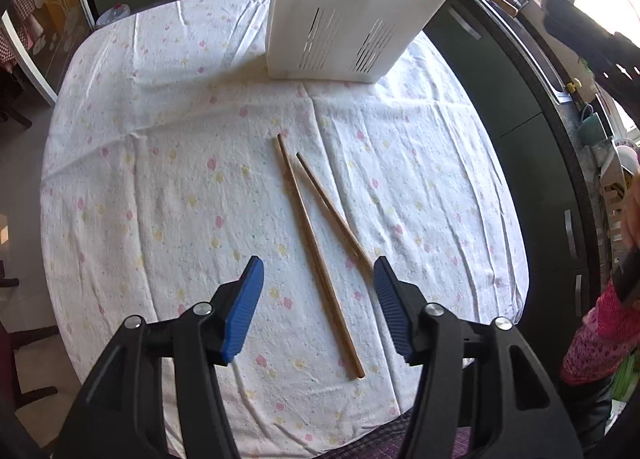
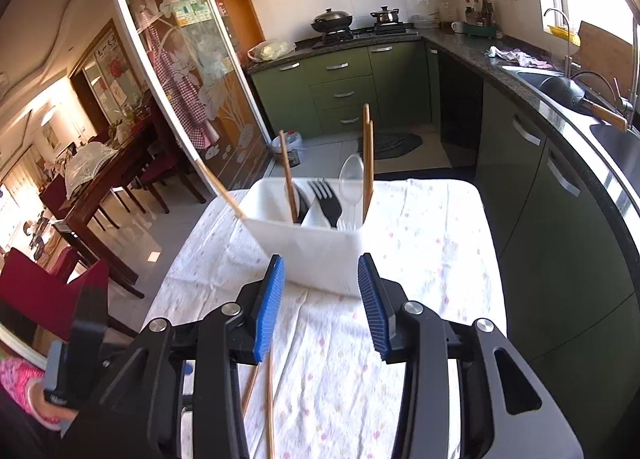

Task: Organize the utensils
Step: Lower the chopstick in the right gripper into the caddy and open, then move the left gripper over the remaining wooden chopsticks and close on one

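Two wooden chopsticks [image 1: 298, 199] lie loose on the flowered tablecloth [image 1: 160, 179], forming a narrow V. My left gripper [image 1: 318, 263] hangs over their near halves, pointing steeply down, open, its blue pads [image 1: 244, 311] on either side and touching neither stick. A white slotted utensil holder [image 1: 348, 19] stands at the table's far end. In the right wrist view the holder [image 2: 308, 243] contains several upright chopsticks [image 2: 368, 163], a black fork [image 2: 326, 199] and a clear spoon [image 2: 351, 179]. My right gripper [image 2: 321, 257] is open just in front of it, empty. The loose chopsticks [image 2: 270, 399] show below its left finger.
Green cabinets under a dark counter [image 2: 560, 107] with a sink run close along the table's right side. A glass sliding door [image 2: 180, 79] and dining chairs [image 2: 36, 279] are to the left. A pink sleeve [image 1: 600, 335] shows at the right edge.
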Action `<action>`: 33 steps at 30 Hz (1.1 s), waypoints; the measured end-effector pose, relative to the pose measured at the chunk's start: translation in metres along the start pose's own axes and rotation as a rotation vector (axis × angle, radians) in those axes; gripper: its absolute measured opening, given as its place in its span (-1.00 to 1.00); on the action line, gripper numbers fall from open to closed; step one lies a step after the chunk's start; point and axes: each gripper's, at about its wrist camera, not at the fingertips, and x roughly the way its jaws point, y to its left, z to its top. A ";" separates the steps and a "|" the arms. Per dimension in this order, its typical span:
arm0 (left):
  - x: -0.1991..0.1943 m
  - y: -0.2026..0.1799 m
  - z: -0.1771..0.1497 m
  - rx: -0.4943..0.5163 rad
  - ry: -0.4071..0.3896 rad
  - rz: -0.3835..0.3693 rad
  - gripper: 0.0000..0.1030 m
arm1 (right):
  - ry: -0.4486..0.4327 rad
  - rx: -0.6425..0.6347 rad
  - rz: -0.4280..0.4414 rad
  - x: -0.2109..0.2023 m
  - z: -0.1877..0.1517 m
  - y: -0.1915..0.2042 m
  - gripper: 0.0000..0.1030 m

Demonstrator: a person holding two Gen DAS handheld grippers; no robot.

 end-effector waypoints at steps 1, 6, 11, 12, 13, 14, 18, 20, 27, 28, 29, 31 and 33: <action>0.008 0.001 0.003 -0.017 0.024 0.006 0.07 | 0.016 -0.002 0.013 -0.003 -0.010 0.000 -0.25; 0.036 0.006 0.019 -0.092 0.099 0.032 -0.07 | 0.055 0.031 0.054 -0.022 -0.049 -0.015 -0.25; 0.057 0.004 0.034 -0.132 0.163 0.097 -0.47 | 0.065 0.065 0.057 -0.035 -0.066 -0.038 -0.20; 0.060 0.004 0.036 -0.140 0.169 0.115 -0.49 | 0.066 0.070 0.063 -0.038 -0.068 -0.041 -0.19; 0.062 0.003 0.039 -0.143 0.174 0.128 -0.50 | 0.065 0.077 0.070 -0.041 -0.071 -0.045 -0.18; 0.065 0.001 0.043 -0.138 0.177 0.143 -0.50 | 0.064 0.082 0.075 -0.043 -0.075 -0.047 -0.18; 0.079 -0.005 0.055 -0.157 0.205 0.180 -0.54 | 0.056 0.092 0.088 -0.052 -0.079 -0.056 -0.16; 0.085 -0.007 0.059 -0.158 0.217 0.199 -0.55 | 0.052 0.096 0.093 -0.056 -0.082 -0.060 -0.15; 0.093 -0.021 0.076 -0.141 0.227 0.263 -0.77 | 0.073 0.123 0.103 -0.056 -0.091 -0.070 -0.08; 0.096 -0.026 0.079 -0.135 0.227 0.265 -0.85 | 0.080 0.125 0.102 -0.055 -0.093 -0.070 -0.08; 0.097 -0.027 0.078 -0.131 0.226 0.268 -0.87 | 0.089 0.127 0.100 -0.054 -0.094 -0.070 -0.08; 0.098 -0.034 0.080 -0.127 0.217 0.274 -0.88 | 0.126 0.115 0.093 -0.046 -0.096 -0.063 -0.02; 0.097 -0.036 0.078 -0.125 0.208 0.261 -0.89 | 0.184 0.078 0.086 -0.032 -0.098 -0.049 0.04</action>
